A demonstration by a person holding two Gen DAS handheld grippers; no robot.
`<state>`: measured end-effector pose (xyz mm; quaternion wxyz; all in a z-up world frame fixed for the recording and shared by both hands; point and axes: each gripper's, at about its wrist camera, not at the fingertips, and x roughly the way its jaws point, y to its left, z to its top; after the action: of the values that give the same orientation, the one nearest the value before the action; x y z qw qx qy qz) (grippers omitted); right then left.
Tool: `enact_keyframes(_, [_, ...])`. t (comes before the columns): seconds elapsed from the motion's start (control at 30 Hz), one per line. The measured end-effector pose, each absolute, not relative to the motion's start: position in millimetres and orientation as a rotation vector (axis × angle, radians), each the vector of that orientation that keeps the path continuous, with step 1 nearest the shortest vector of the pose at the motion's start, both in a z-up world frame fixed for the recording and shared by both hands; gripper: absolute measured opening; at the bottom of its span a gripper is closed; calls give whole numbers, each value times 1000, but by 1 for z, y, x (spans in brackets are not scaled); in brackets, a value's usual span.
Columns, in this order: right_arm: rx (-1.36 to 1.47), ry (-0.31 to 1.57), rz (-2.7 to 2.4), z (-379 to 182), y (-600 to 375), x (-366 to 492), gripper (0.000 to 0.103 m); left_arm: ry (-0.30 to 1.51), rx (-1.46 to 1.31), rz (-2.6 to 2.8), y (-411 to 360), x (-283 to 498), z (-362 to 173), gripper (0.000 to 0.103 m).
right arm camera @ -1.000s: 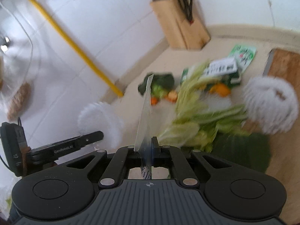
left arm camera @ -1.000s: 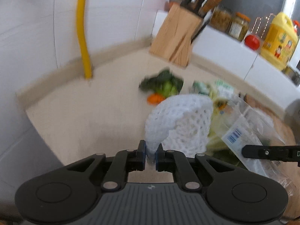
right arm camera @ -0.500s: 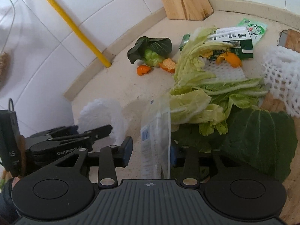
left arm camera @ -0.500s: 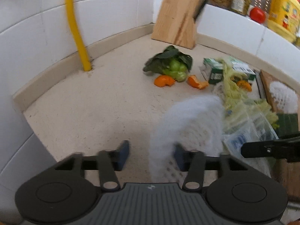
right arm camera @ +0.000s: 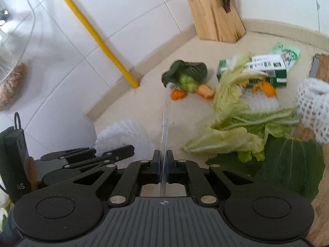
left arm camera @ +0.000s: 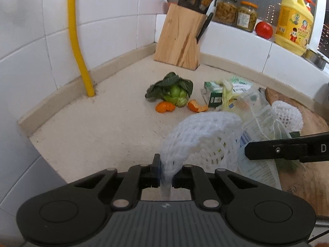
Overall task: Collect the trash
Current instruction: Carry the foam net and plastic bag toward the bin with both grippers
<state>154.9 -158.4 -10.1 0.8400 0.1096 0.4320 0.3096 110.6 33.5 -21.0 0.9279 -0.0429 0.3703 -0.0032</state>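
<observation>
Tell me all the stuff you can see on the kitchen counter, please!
foam net: one, white, held in the left jaws
second foam net: one, white, on the wooden board
clear plastic bag: one, see-through, held in the right jaws
bok choy: one, green, mid-counter
orange peels: at least three, orange, by the bok choy and carton
carton: one, green and white, lying down
cabbage leaves: a pile, pale green, right of centre
big leaf: one, dark green, nearest the right gripper
knife block: one, wooden, corner
pipe: one, yellow, on the wall
jars: two, ledge
tomato: one, red, ledge
bottle: one, yellow, ledge
left gripper: black
right gripper: black
</observation>
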Motion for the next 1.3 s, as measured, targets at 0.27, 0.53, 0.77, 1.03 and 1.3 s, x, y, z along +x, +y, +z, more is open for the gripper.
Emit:
enact_keyframes(0.27, [206, 893, 696, 0, -133, 143, 7, 718, -92, 33, 51, 84, -8, 6])
enact_keyframes(0.53, [169, 882, 779, 9, -96, 131, 7, 691, -119, 123, 81, 52, -2, 6])
enact_keyframes(0.77, [123, 890, 874, 11, -51, 120, 7, 678, -150, 244, 115, 22, -2, 6])
enact_keyframes(1.03, [53, 900, 973, 10, 2, 105, 6, 683, -181, 361, 148, -8, -9, 6])
enact_keyframes(1.3, [5, 921, 1030, 3, 44, 95, 6, 695, -198, 439, 170, -27, -16, 6])
